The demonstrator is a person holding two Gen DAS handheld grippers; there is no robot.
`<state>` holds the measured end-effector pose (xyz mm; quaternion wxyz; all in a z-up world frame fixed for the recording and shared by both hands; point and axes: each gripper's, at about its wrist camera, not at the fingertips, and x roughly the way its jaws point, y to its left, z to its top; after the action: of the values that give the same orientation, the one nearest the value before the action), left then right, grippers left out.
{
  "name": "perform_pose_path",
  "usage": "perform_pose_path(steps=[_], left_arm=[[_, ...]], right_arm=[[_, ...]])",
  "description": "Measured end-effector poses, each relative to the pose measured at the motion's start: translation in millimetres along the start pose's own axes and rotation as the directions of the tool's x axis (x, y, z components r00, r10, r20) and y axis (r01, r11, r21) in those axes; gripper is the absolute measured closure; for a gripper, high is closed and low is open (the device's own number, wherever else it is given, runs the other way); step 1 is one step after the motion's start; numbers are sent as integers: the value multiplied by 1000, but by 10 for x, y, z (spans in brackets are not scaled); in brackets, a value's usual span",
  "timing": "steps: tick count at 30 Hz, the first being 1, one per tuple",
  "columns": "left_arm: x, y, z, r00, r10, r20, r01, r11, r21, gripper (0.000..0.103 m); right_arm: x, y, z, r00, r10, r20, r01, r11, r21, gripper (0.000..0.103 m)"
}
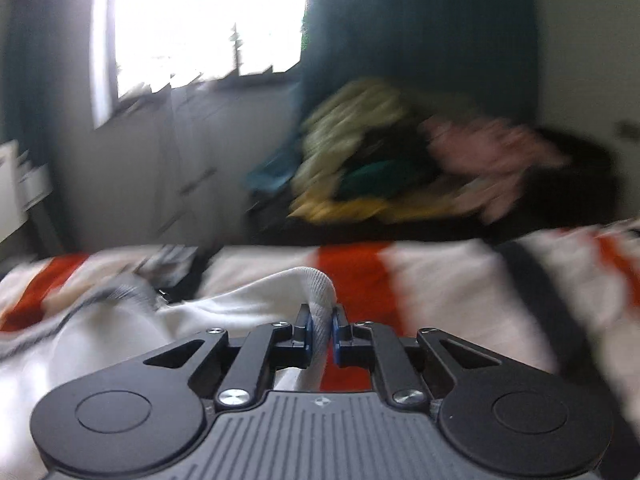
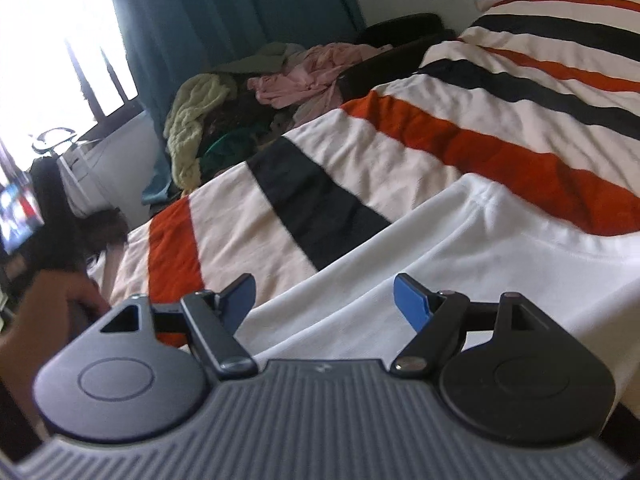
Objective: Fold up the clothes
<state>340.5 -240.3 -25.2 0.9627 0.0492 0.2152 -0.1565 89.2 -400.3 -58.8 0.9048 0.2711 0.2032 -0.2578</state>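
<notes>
1. In the lower centre of the left wrist view, the left gripper (image 1: 320, 330) was closed nearly all the way, its blue pads (image 1: 306, 330) pinching a ribbed, rolled edge of a white garment (image 1: 224, 312). The bunched edge rose in a small hump just above the jaws.

2. That view was badly smeared, so it was hard to say whether the ribbed edge was a cuff, a hem or a collar.

3. In the right wrist view, the right gripper (image 2: 324, 300) stood wide open and held nothing. The white garment (image 2: 460, 248) lay flat on the striped bedspread (image 2: 400, 140), filling the lower right of the frame and running between and beyond the open fingers.

4. The garment looked light, soft and limp: it would likely sag and crease wherever it was unsupported. A stitched seam or thick hem seemed the safest hold, since the doubled cloth gives the pads something to bite.

5. A heap of unfolded clothes (image 2: 248, 92) sat in the upper left of the right wrist view, well apart from the garment.
</notes>
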Motion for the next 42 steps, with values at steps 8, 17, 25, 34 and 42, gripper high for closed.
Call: perform_pose_path(steps=[8, 17, 25, 34, 42], left_arm=[[-670, -733, 183, 912, -406, 64, 397, 910, 118, 78], [-1413, 133, -246, 949, -313, 36, 312, 950, 23, 22], [-2754, 1404, -931, 998, -53, 29, 54, 997, -51, 14], [-3424, 1879, -1549, 996, 74, 51, -63, 980, -190, 7], [-3564, 2056, -1586, 994, 91, 52, -74, 961, -268, 8]], right_arm=[[35, -342, 163, 990, -133, 48, 126, 984, 130, 25], [116, -513, 172, 991, -136, 8, 131, 971, 199, 25], [-18, -325, 165, 1000, 6, -6, -5, 991, 136, 24], [-385, 244, 9, 975, 182, -128, -197, 973, -122, 26], [-645, 392, -47, 954, 261, -149, -283, 947, -153, 26]])
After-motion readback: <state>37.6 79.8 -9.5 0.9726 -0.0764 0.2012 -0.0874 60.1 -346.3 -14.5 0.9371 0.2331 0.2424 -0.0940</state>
